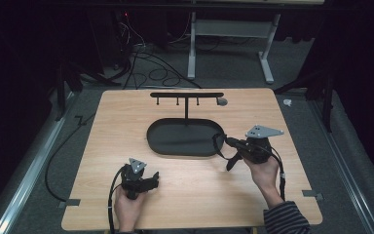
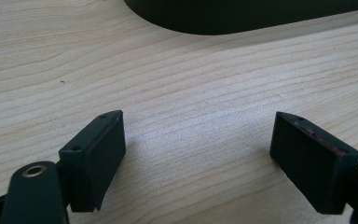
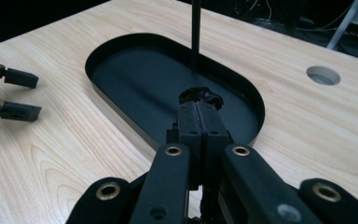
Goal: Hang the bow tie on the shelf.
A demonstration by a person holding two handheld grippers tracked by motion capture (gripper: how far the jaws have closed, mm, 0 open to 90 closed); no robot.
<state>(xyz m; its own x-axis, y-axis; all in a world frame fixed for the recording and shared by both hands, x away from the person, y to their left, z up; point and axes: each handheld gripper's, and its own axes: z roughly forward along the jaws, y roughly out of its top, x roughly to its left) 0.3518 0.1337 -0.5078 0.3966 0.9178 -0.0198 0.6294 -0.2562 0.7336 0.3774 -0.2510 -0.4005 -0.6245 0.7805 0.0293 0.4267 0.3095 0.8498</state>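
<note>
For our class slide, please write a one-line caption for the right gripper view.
Right gripper, shut on a black strap, over the tray.

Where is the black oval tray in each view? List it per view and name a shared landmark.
High view: black oval tray at table centre, below the T-shaped stand.
Left gripper view: the tray's curved rim along the top edge.
Right gripper view: tray at centre, beyond the shut jaws.
Shared landmark: the light wooden table.

Table (image 1: 126, 122) evenly lit from above; surroundings dark. High view soft, low resolution. Near jaws blurred in both gripper views.
</note>
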